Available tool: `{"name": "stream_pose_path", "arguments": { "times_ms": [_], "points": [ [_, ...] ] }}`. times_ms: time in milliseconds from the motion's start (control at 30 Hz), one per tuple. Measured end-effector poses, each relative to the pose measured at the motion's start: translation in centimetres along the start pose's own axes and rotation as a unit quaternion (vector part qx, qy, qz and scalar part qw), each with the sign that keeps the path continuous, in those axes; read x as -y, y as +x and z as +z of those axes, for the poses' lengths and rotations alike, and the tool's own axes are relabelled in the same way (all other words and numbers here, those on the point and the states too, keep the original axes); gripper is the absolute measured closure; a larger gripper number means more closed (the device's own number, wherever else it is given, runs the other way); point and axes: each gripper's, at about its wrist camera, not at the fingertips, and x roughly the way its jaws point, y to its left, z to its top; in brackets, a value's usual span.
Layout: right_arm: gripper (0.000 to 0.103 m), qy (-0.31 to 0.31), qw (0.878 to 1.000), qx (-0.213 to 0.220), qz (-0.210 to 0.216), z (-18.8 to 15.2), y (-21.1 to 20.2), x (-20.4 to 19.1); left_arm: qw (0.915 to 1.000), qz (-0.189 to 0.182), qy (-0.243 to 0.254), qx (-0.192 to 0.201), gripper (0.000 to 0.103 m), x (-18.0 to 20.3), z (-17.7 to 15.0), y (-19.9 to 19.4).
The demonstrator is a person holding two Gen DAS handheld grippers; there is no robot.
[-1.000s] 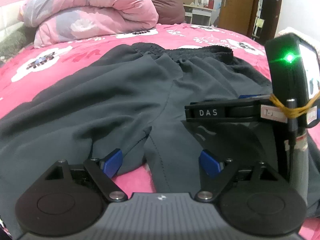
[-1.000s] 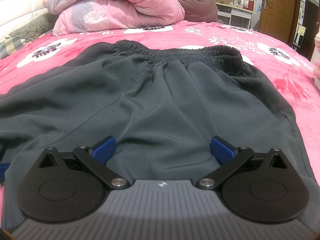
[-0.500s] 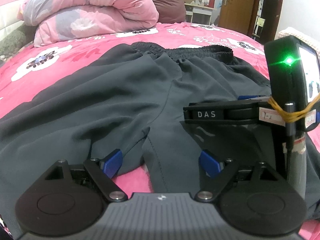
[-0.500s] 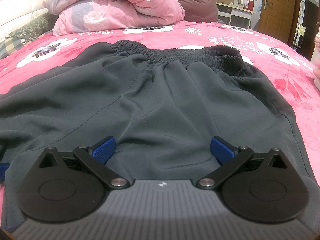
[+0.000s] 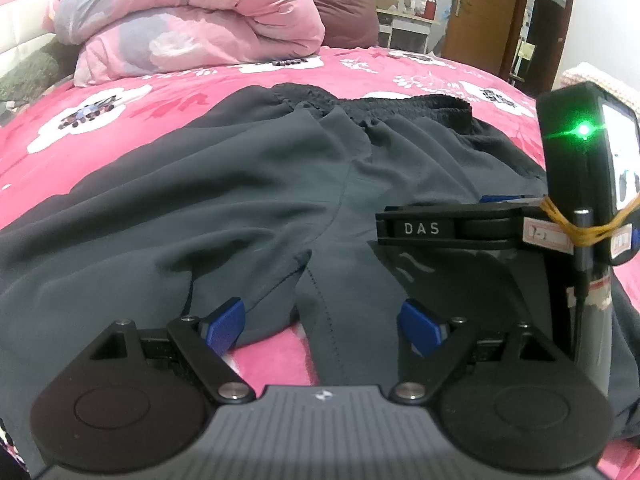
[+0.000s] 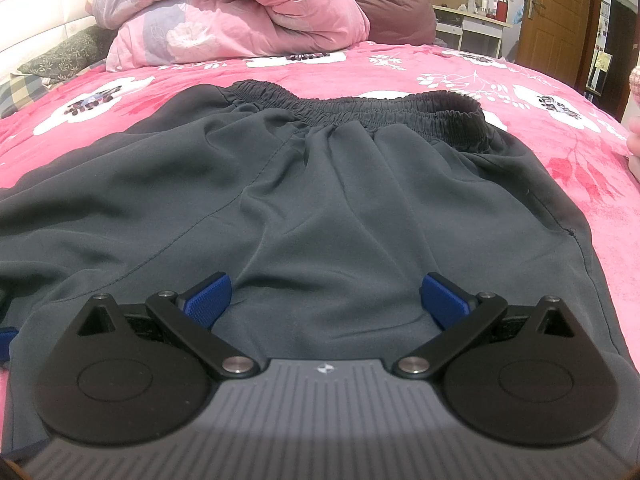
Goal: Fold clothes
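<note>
I'm holding my left tool [image 5: 320, 326] with its blue pads spread wide and nothing pinched between them. It's hovering low over the crotch notch of the shorts [image 5: 256, 200], where a bit of pink bedspread [image 5: 132, 96] is showing between the two leg hems. My right tool [image 6: 326, 300] is gaping wide too, empty, sitting just above the right leg panel near its hem. In the left view the right tool's body, with its green light, is standing close beside mine on the right.

The shorts are lying flat and face up on the bed. The elastic waistband [image 6: 360, 110] is at the far end, the leg openings are nearest me, and the left leg is spreading off to the left. A rolled pink quilt [image 6: 240, 12] is lying well beyond the waistband.

The fabric looks thin, light and floppy, likely a bit slick, so it will probably sag and slide rather than hold a crease. The gathered waistband is thicker and should give the surest bite. The stitched hems [image 5: 320, 320] are also firmer than the open panel. I'd be pinching one hem corner and one waistband corner on the same side, then carrying that half across, keeping the cloth taut.
</note>
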Motion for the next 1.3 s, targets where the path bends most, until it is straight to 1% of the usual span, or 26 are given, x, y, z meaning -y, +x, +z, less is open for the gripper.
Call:
{"name": "stream_pose_path", "arguments": {
  "times_ms": [667, 1300],
  "points": [
    [0.001, 0.000, 1.000, 0.000, 0.000, 0.0, 0.0, 0.0, 0.9999, -0.007, -0.014, 0.005, 0.016, -0.8, -0.3, -0.9],
    [0.001, 0.000, 1.000, 0.000, 0.000, 0.0, 0.0, 0.0, 0.9998, -0.005, -0.019, 0.005, 0.016, -1.2, -0.1, -1.2]
  ]
}}
